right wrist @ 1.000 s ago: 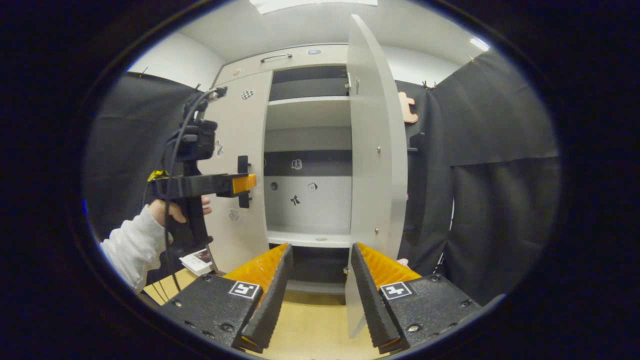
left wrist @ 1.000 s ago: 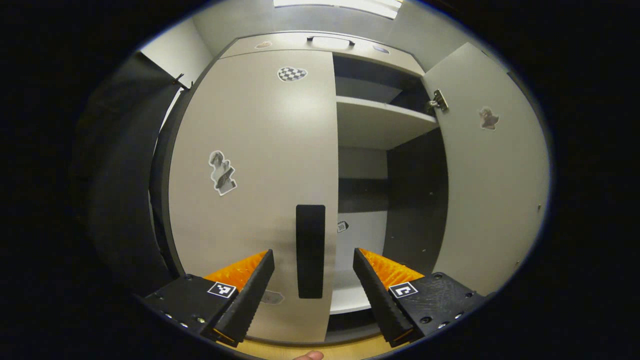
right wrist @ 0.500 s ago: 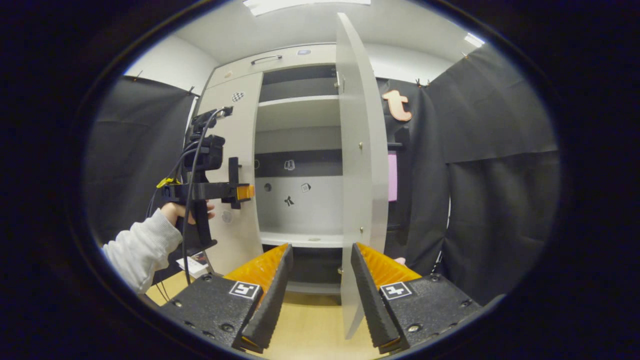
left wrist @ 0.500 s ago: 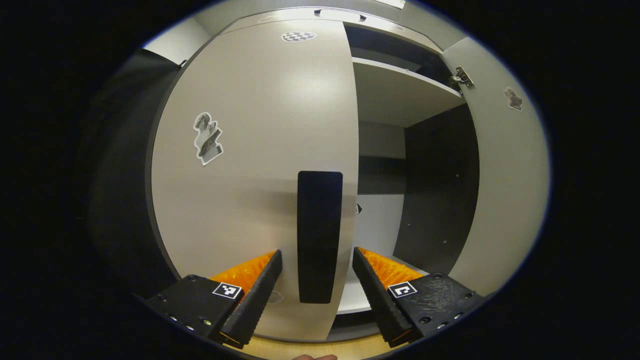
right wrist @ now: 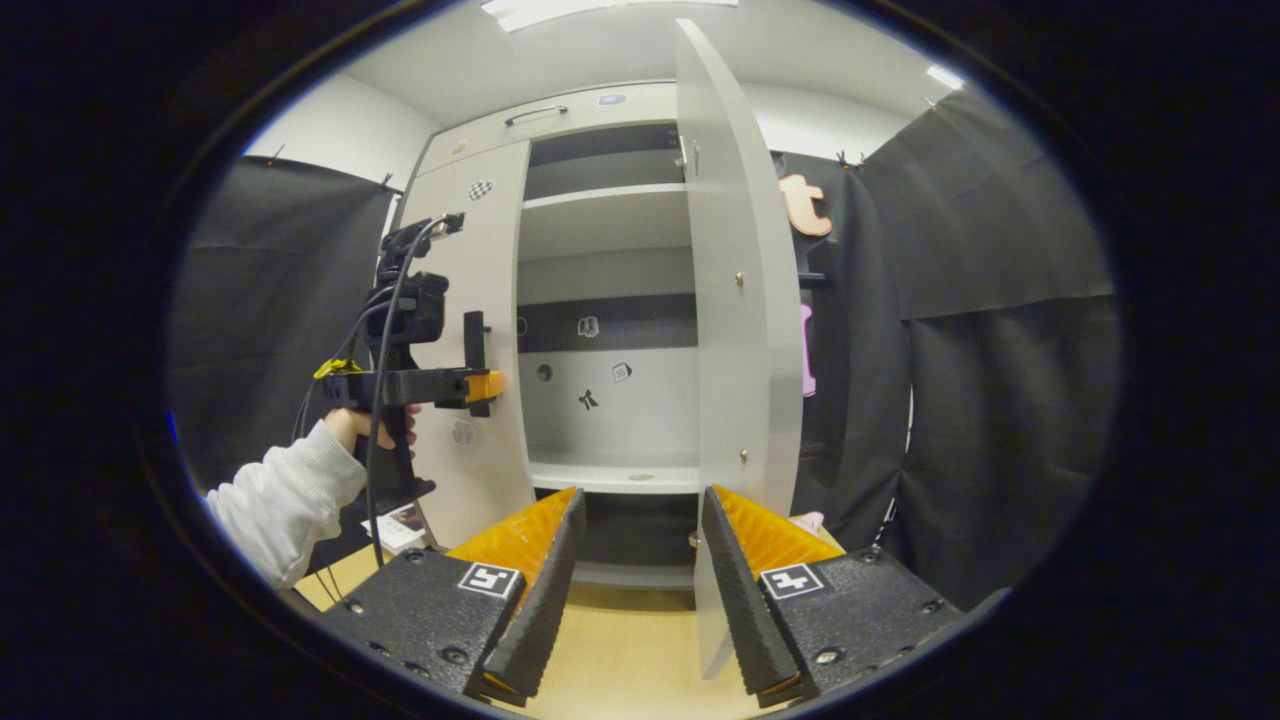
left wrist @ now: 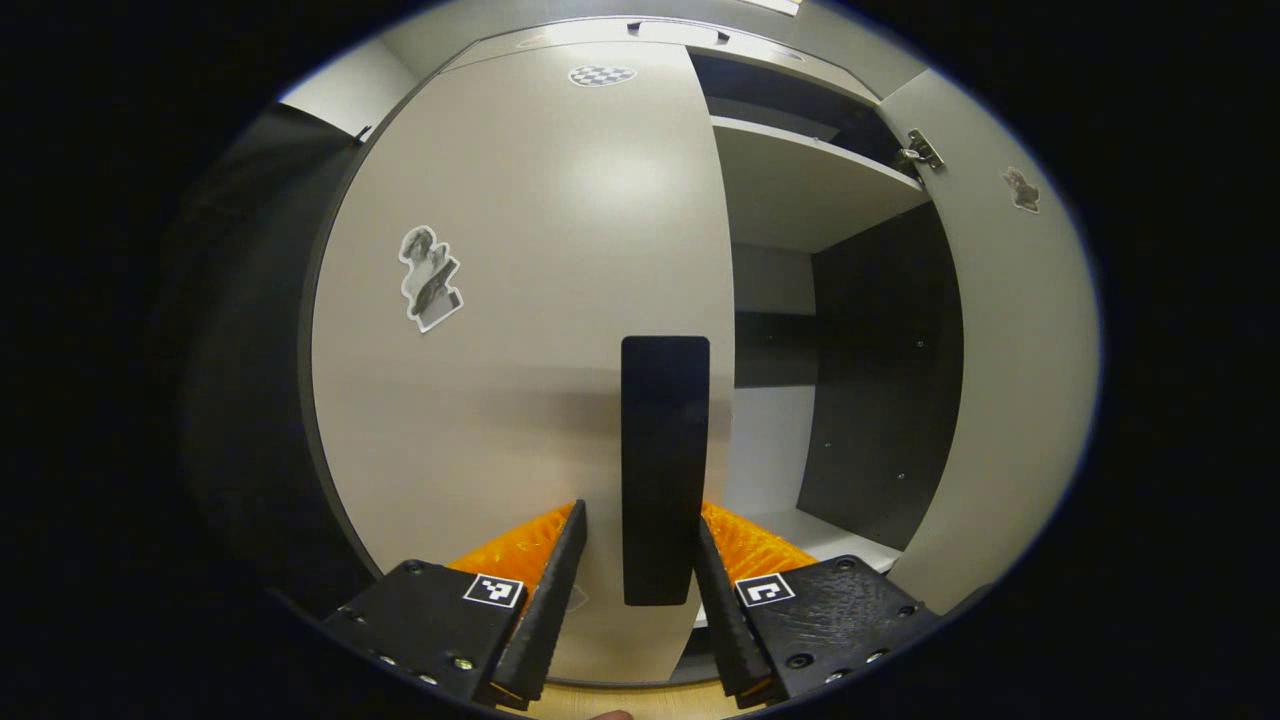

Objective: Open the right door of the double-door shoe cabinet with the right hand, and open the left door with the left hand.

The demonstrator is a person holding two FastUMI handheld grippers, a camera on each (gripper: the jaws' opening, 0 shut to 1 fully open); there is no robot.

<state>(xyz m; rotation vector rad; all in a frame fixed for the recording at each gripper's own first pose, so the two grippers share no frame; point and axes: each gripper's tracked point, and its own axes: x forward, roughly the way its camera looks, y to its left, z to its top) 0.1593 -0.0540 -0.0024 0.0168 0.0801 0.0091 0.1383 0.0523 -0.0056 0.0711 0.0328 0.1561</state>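
Shoe cabinet (right wrist: 610, 300) stands straight ahead, its right door (right wrist: 740, 300) already swung wide and seen nearly edge-on in the right gripper view, its left door (left wrist: 520, 330) flat against the carcass. What matters for the coming pull is the dark handle (left wrist: 664, 470) on that left door: a tall upright bar close to the door's free edge, its long axis vertical, and it stands directly between the fingers of the left tongs (left wrist: 633, 590). Those fingers flank the bar closely on either side; whether they have bitten onto it I cannot tell from here (the gap looks very slim on both sides). In the right gripper view the left tongs (right wrist: 487, 385) are held level by a hand (right wrist: 362, 428) in a pale sleeve, their tip at the handle (right wrist: 474, 347). The right tongs (right wrist: 634, 590) are spread, grasping nothing, well back from the cabinet over the wooden floor (right wrist: 620, 660). My guess is the left hand, being the nearer, needs to clamp and draw toward the person, swinging the door out about its far hinge side.
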